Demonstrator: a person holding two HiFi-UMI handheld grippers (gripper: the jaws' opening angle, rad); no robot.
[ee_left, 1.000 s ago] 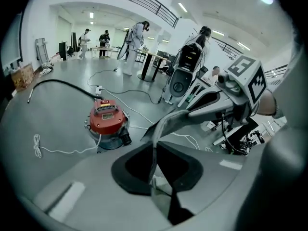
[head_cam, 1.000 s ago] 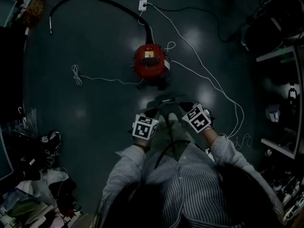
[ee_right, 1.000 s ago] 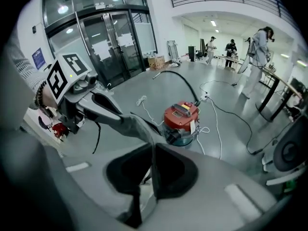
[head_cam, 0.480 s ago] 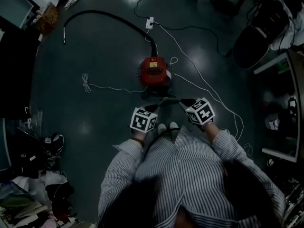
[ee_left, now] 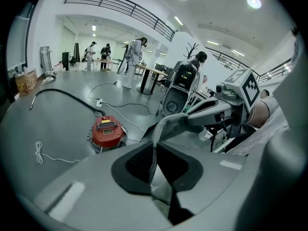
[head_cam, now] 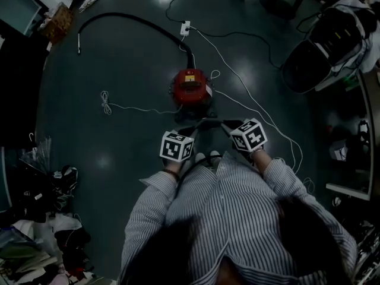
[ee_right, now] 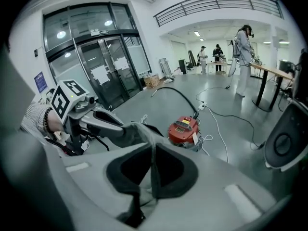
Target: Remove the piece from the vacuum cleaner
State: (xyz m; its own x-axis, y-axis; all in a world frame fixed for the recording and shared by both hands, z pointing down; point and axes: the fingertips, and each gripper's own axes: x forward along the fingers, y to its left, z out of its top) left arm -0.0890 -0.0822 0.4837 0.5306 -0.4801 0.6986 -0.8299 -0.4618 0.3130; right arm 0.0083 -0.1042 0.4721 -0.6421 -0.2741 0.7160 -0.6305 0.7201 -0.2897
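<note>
Over a dark workshop floor, the left gripper (ee_left: 153, 166) and right gripper (ee_right: 153, 177) are each pinching one end of the grey cloth piece (head_cam: 208, 123), well apart from the red vacuum cleaner (head_cam: 191, 88). The piece is likely handling light and limp, and its edges are offering the best hold.

Grey fabric piece (ee_right: 138, 132) held taut, clear of red canister vacuum (head_cam: 191, 88) on floor (head_cam: 119, 70).

Open lab hall: worktables (ee_left: 150, 70), mezzanine railing (ee_left: 120, 6)
</note>
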